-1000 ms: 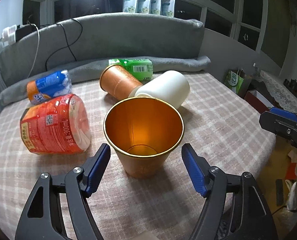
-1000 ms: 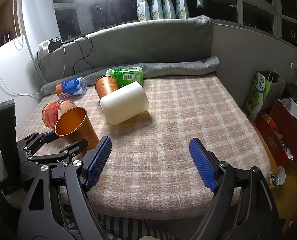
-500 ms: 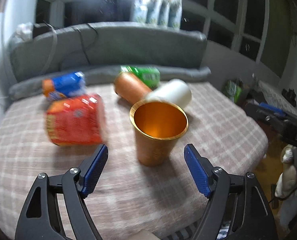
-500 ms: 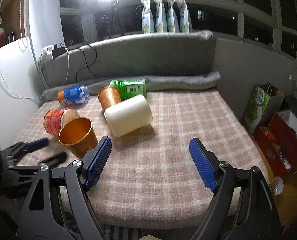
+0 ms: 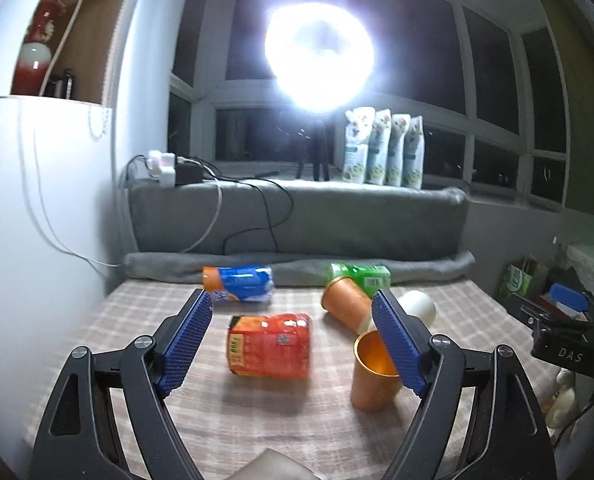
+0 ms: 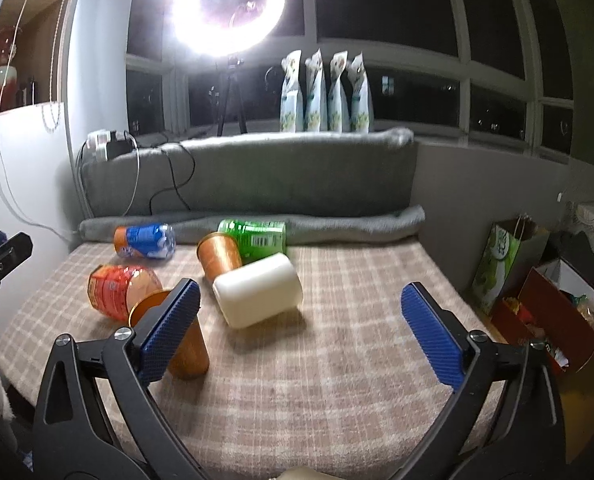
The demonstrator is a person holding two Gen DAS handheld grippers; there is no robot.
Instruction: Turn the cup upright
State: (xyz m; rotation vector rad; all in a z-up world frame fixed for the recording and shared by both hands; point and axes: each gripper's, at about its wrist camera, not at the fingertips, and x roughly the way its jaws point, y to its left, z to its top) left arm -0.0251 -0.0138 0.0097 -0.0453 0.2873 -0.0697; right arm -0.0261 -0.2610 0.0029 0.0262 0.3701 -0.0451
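Observation:
An orange metal cup [image 5: 371,376] stands upright, mouth up, on the checked cloth; in the right wrist view the cup [image 6: 189,350] is partly hidden behind my right gripper's left finger. My left gripper [image 5: 293,342] is open and empty, raised and pulled back from the cup, its right finger overlapping the rim in view. My right gripper [image 6: 301,336] is open and empty above the cloth's front part. A second orange cup [image 5: 345,304] lies on its side further back.
A white cylinder [image 6: 259,296], a red jar [image 5: 271,344], a blue-orange bottle [image 5: 237,290] and a green can [image 6: 257,236] lie on the cloth. A grey cushion [image 6: 253,172] backs it. The cloth's right edge drops to bags and boxes [image 6: 545,300] on the floor.
My left gripper has drawn back and up from the upright cup, so the cup looks smaller and sits to the right. My right gripper has risen and tilted up slightly.

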